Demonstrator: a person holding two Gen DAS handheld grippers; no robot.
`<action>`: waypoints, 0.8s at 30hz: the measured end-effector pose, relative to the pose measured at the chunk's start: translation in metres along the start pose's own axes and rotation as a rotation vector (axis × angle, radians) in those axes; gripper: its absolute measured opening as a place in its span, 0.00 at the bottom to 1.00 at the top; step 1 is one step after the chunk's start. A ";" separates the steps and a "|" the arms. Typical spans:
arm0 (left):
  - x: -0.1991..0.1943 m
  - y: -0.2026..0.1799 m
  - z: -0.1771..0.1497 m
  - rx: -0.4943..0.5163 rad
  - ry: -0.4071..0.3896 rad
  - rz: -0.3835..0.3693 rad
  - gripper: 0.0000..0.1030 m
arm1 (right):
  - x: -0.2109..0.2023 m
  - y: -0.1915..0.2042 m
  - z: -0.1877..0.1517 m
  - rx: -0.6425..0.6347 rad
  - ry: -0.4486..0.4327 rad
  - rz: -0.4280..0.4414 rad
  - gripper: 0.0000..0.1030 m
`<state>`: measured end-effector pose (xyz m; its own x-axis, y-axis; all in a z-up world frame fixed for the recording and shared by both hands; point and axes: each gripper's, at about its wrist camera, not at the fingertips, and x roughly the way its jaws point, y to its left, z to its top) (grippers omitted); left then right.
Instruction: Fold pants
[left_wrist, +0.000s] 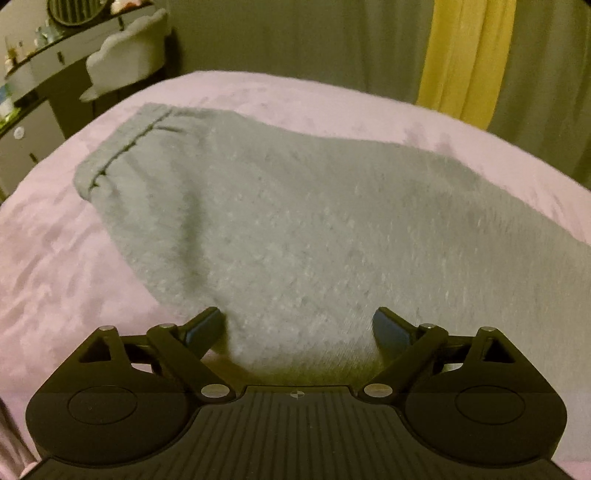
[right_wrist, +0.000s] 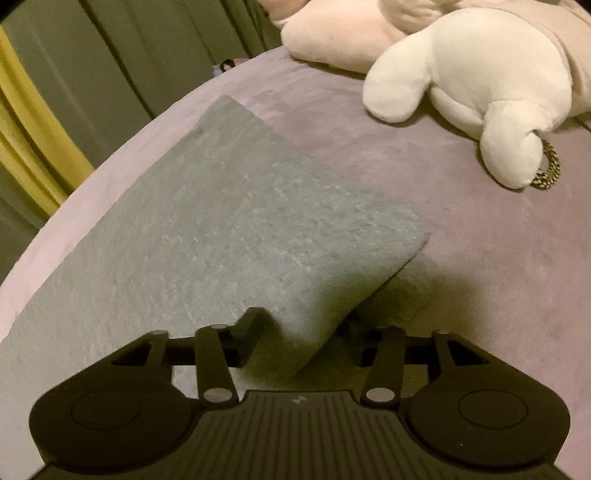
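Grey knit pants (left_wrist: 295, 221) lie on a pink bed cover (left_wrist: 55, 258), waistband (left_wrist: 110, 155) at the far left. My left gripper (left_wrist: 298, 325) is open, its fingers either side of the near edge of the pants. In the right wrist view the pants (right_wrist: 207, 229) are folded over, with a lifted corner of the top layer between the fingers. My right gripper (right_wrist: 306, 332) is open around that corner; its right finger is mostly in shadow.
A white plush toy (right_wrist: 461, 81) and a pink pillow (right_wrist: 340, 33) lie at the bed's far right. Grey and yellow curtains (left_wrist: 465, 55) hang behind the bed. A dresser (left_wrist: 33, 92) and a chair stand at the far left.
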<state>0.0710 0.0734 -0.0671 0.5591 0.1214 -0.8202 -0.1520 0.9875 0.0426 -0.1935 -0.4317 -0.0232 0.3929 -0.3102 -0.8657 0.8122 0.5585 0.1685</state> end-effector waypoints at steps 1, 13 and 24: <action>0.002 0.001 -0.001 -0.007 0.007 0.002 0.92 | 0.002 0.003 0.000 -0.018 0.011 0.010 0.79; 0.009 0.003 -0.003 -0.048 0.032 -0.006 0.95 | -0.047 -0.002 -0.006 0.047 -0.184 -0.029 0.95; 0.007 0.008 -0.003 -0.080 0.024 -0.015 0.95 | 0.012 0.083 -0.025 -0.126 0.082 0.315 0.96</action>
<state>0.0710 0.0816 -0.0740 0.5418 0.1032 -0.8341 -0.2091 0.9778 -0.0149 -0.1322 -0.3699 -0.0313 0.5756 -0.0480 -0.8163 0.5950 0.7094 0.3779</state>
